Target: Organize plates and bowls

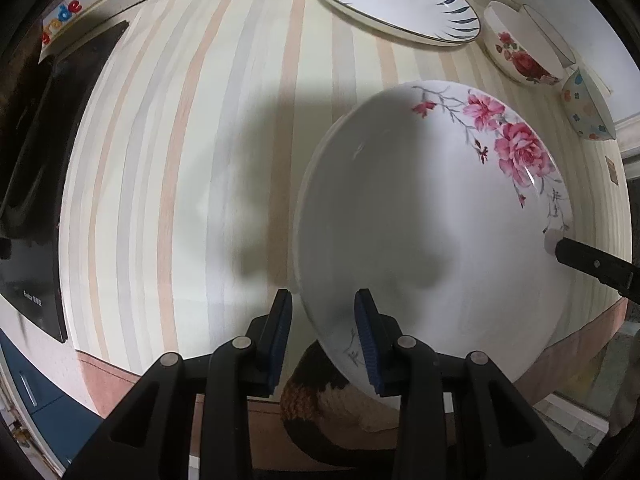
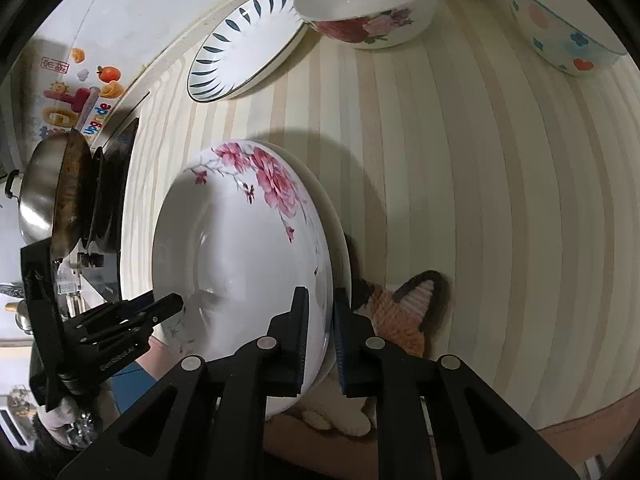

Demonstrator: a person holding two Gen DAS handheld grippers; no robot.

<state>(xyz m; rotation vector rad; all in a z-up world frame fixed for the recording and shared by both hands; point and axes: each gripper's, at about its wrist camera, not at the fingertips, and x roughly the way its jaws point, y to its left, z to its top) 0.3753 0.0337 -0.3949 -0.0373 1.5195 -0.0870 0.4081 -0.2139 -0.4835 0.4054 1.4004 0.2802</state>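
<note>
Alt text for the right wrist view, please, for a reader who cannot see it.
The right gripper straddles the near rim of a pink-flowered plate on a striped table, while the left gripper meets its far-left rim. Behind stand a leaf-patterned plate, a rose bowl and a heart-dotted bowl.

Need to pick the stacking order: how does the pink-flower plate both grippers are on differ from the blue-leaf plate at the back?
The pink-flower plate carries pink blossoms on one side only; the blue-leaf plate has dark blue leaf strokes all round its rim. The pink-flower plate is up off the table with the left gripper and right gripper at opposite edges; the blue-leaf plate rests on the striped table, untouched. Both are white and round.
</note>
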